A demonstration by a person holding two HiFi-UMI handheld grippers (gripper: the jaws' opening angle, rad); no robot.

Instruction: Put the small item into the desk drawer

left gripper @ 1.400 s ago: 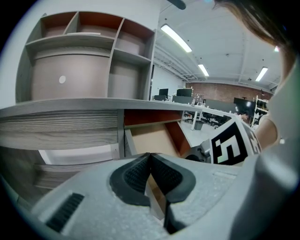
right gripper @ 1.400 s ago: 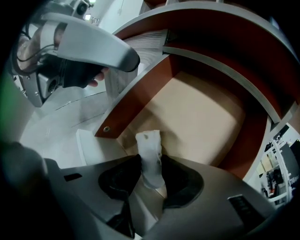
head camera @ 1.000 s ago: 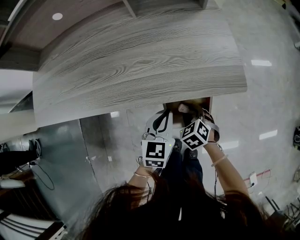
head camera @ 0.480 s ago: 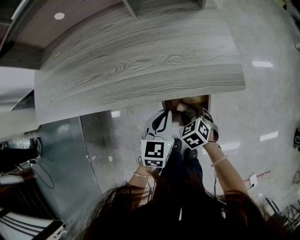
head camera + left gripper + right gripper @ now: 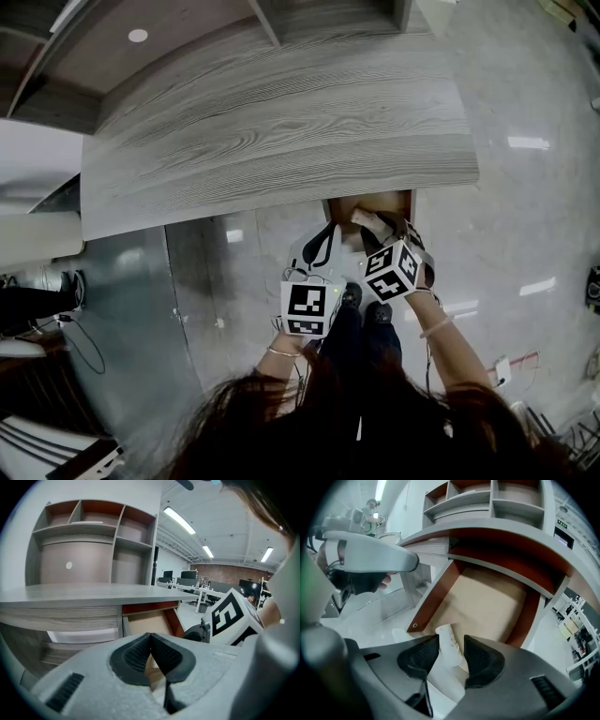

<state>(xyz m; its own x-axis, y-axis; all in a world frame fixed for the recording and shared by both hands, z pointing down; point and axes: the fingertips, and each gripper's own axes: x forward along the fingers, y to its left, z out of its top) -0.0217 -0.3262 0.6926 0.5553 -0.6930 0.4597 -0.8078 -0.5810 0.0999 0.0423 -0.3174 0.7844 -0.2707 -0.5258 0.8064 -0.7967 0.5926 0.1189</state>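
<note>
my right gripper (image 5: 451,656) has just been opening its jaws; they stand spread, not pinching the small item (image 5: 449,644), which lies at the front of the open drawer (image 5: 487,602). my left gripper (image 5: 150,641) is pressed together, empty, held aside to keep clear.

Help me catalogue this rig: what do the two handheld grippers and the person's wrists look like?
Both the left gripper and right gripper are pale grey moulded shells with black ribbed pads. Each carries a white cube printed with black square markers. A thin bracelet circles each wrist; no sleeves show.
</note>
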